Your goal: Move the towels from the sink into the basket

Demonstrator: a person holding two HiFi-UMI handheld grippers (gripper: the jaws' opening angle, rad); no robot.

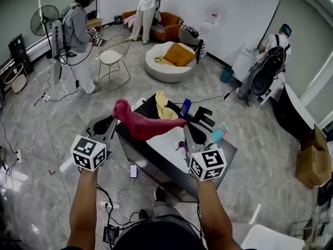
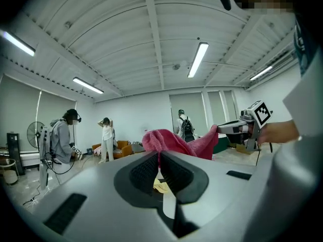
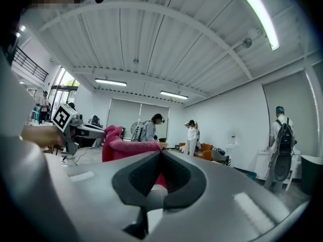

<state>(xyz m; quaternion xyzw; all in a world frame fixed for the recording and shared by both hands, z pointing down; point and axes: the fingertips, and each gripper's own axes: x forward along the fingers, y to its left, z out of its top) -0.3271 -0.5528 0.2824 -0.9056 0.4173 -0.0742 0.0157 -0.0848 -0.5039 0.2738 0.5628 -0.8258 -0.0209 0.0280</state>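
A pink towel (image 1: 145, 126) hangs stretched between my two grippers, lifted above the dark table (image 1: 229, 152). My left gripper (image 1: 115, 119) is shut on the towel's bunched left end. My right gripper (image 1: 183, 125) is shut on its right end. In the left gripper view the towel (image 2: 171, 141) rises from the closed jaws (image 2: 159, 153) and runs across to the right gripper (image 2: 237, 127). The right gripper view shows the towel (image 3: 121, 147) pinched at its jaws (image 3: 160, 153), with the left gripper (image 3: 86, 130) at the far end. A yellow towel (image 1: 163, 108) lies on the table behind.
A blue bottle (image 1: 186, 108) and a teal item (image 1: 219, 133) sit on the table. A phone (image 1: 133, 171) and cables lie on the floor to the left. A wire chair (image 1: 114, 56), a round white seat (image 1: 169, 64), a cardboard box (image 1: 313, 163) and several people stand around.
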